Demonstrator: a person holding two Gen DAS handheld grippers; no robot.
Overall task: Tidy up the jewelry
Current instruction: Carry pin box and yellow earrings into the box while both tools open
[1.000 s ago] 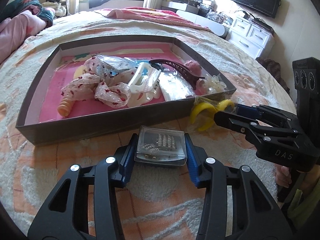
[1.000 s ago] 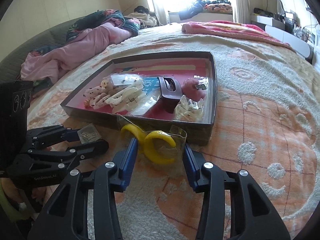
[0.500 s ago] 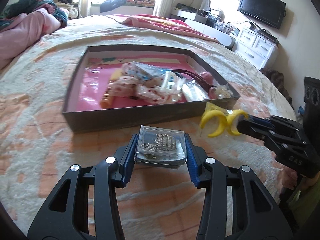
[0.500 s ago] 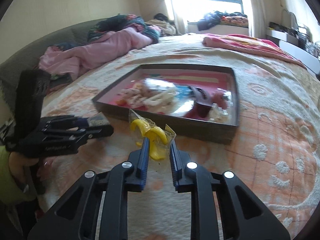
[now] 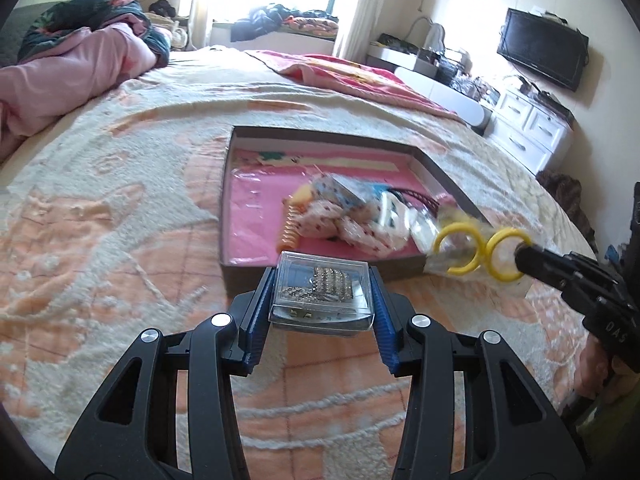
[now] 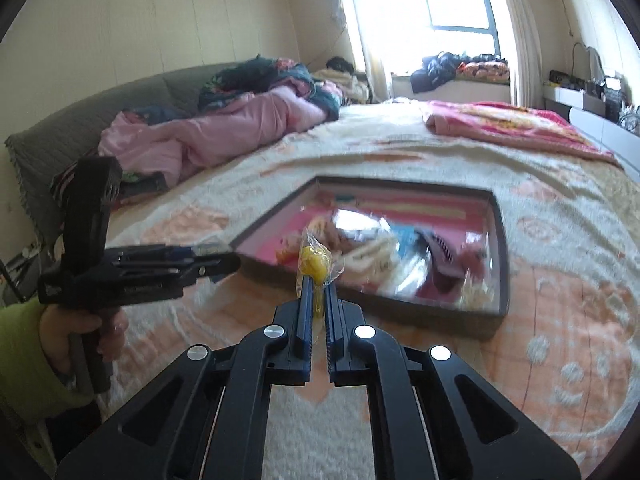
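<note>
My left gripper (image 5: 320, 280) is shut on a clear plastic box of rhinestone jewelry (image 5: 320, 294), held above the bedspread just in front of the dark tray (image 5: 224, 216). My right gripper (image 6: 318, 286) is shut on a clear bag with yellow hoop earrings (image 6: 314, 264); the bag also shows in the left wrist view (image 5: 476, 250), lifted at the tray's near right corner. The tray (image 6: 502, 264) has a pink lining and holds hair clips, scrunchies and small bags. The left gripper shows in the right wrist view (image 6: 224, 262).
The tray lies on a peach and cream bedspread (image 5: 120, 240). Pink bedding (image 6: 224, 132) is piled at the far left. A white dresser (image 5: 532, 136) and a wall TV (image 5: 544, 54) stand at the right. A pink blanket (image 6: 508, 124) lies behind the tray.
Both grippers have risen and pulled back from the tray. The right gripper closed on the yellow hoop bag and lifted it off the bedspread. The left keeps hold of the clear box.
</note>
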